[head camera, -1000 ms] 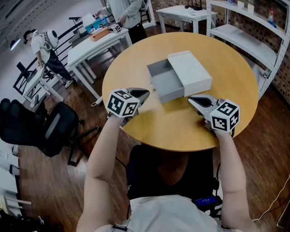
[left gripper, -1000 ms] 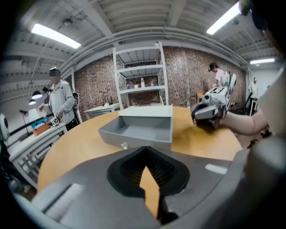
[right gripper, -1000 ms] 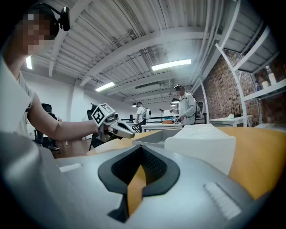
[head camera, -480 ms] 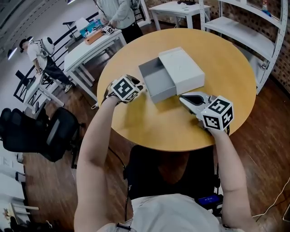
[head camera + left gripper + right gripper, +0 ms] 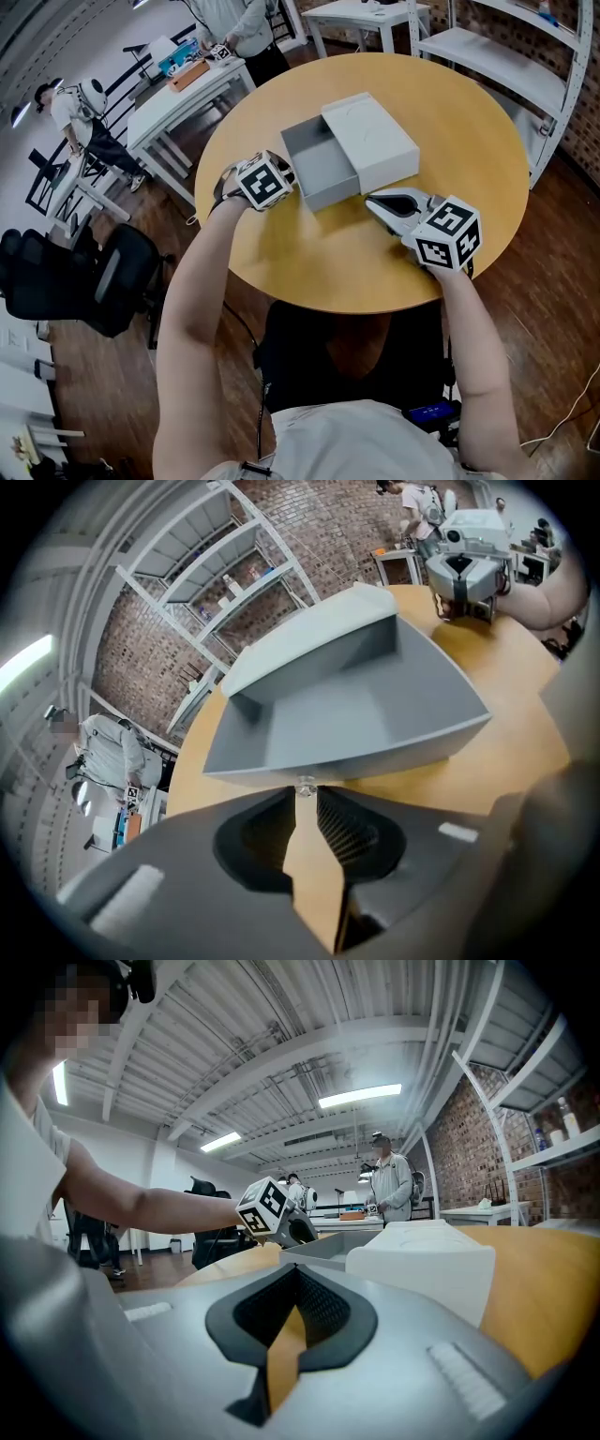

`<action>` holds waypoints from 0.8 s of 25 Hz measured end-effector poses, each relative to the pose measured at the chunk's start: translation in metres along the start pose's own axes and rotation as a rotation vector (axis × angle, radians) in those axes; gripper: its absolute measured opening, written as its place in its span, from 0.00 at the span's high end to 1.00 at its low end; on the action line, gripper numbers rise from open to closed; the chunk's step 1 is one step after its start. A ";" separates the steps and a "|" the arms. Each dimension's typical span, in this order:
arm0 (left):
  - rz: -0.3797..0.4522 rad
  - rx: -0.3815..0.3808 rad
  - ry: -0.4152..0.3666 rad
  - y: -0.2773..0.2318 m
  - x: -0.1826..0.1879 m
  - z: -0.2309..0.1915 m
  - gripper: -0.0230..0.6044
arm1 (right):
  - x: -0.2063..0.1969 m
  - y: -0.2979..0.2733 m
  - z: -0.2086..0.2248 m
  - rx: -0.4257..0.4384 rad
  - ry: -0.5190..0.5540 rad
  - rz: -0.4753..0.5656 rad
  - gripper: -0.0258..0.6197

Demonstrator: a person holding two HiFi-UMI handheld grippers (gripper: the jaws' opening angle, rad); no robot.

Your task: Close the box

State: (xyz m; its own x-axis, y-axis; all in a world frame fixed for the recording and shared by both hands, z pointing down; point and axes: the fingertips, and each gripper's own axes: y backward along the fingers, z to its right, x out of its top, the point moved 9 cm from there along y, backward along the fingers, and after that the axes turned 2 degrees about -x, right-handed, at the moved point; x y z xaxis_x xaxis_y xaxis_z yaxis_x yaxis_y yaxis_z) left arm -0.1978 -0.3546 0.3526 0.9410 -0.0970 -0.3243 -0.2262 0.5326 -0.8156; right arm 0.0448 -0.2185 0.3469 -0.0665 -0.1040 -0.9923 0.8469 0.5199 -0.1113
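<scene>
Right gripper view, drawer (image 5: 325, 1244) mostly hidden

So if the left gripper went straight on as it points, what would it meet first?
The small knob on the grey drawer's front wall, right at the left gripper's slightly parted tips; contact is unclear.

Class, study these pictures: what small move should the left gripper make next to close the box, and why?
Probably push the left gripper straight ahead against the tray's front. The grey tray stands well out of its white sleeve, and the left jaws, slightly apart, sit right at the tray's small knob. The right gripper, shut, waits near the sleeve.
</scene>
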 end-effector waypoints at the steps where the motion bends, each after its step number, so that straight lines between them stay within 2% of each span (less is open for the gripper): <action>1: 0.012 0.009 0.001 0.001 0.002 -0.002 0.85 | 0.000 0.000 0.001 0.000 0.000 0.000 0.96; 20: 0.071 -0.011 -0.036 -0.033 0.086 -0.010 0.85 | 0.003 -0.005 0.003 -0.003 0.001 -0.003 0.96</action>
State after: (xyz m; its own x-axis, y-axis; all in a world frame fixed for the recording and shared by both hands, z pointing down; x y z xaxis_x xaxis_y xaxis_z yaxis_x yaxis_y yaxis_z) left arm -0.1122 -0.3887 0.3472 0.9308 -0.0284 -0.3643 -0.2956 0.5276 -0.7964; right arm 0.0421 -0.2242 0.3446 -0.0692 -0.1050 -0.9921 0.8453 0.5220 -0.1142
